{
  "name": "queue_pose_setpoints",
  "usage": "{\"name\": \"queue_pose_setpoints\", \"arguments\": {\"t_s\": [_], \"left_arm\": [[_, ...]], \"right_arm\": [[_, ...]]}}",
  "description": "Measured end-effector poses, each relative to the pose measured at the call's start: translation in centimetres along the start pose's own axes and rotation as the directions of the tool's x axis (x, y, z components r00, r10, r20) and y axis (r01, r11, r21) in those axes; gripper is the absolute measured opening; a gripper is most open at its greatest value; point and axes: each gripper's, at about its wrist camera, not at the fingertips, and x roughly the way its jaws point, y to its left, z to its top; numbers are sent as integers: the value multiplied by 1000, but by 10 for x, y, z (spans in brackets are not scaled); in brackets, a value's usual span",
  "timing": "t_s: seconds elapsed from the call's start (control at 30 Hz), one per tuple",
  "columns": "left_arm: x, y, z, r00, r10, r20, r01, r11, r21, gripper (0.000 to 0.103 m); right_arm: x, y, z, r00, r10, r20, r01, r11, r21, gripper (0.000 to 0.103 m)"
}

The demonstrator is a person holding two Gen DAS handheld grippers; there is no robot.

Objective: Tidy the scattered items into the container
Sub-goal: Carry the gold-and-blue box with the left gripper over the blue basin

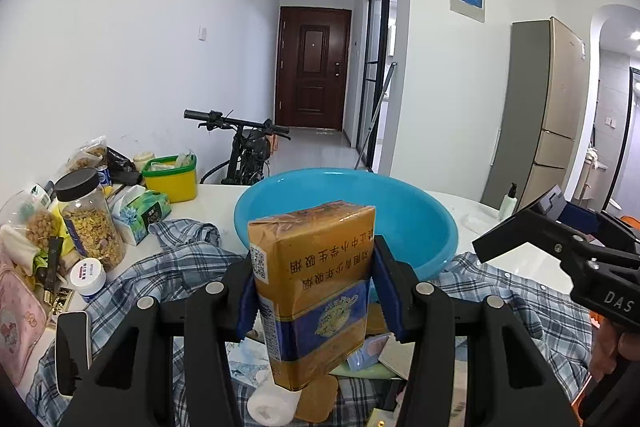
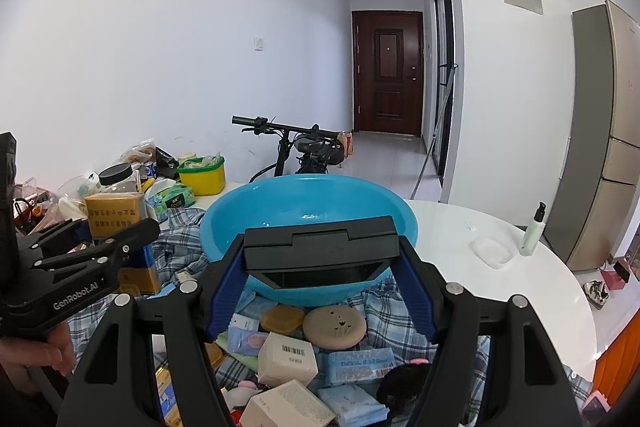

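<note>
Left tongs (image 1: 316,291) clamp yellow carton (image 1: 312,283) before blue basin (image 1: 404,215).

Legible markings: "GenRobot.AI" in white on the black arm of the left tongs (image 2: 116,239). "DAS" on the black body of the right tongs (image 1: 516,231). The gold-and-blue carton (image 1: 316,287) carries inverted Chinese print and a QR code. Barcode on a small beige box (image 2: 287,358), digits unreadable.

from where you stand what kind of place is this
Most likely a lived-in flat's dining area: a tall gold fridge, a dark brown front door down a hallway, and a black bicycle parked behind the cluttered white round table.
</note>
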Motion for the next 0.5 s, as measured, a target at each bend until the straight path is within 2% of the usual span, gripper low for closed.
{"name": "queue_pose_setpoints", "arguments": {"t_s": [0.2,0.33,0.5], "left_arm": [[22,6,3,1000,20,-8,-20,1000,1,52],[34,11,5,1000,-14,-8,14,1000,-8,52],[52,13,12,1000,-26,-16,26,1000,-4,52]], "right_arm": [[15,-3,5,1000,4,-4,-4,1000,15,69],[28,-6,9,1000,-3,-6,4,1000,17,69],[44,-11,16,1000,-17,-3,17,1000,17,69]]}}
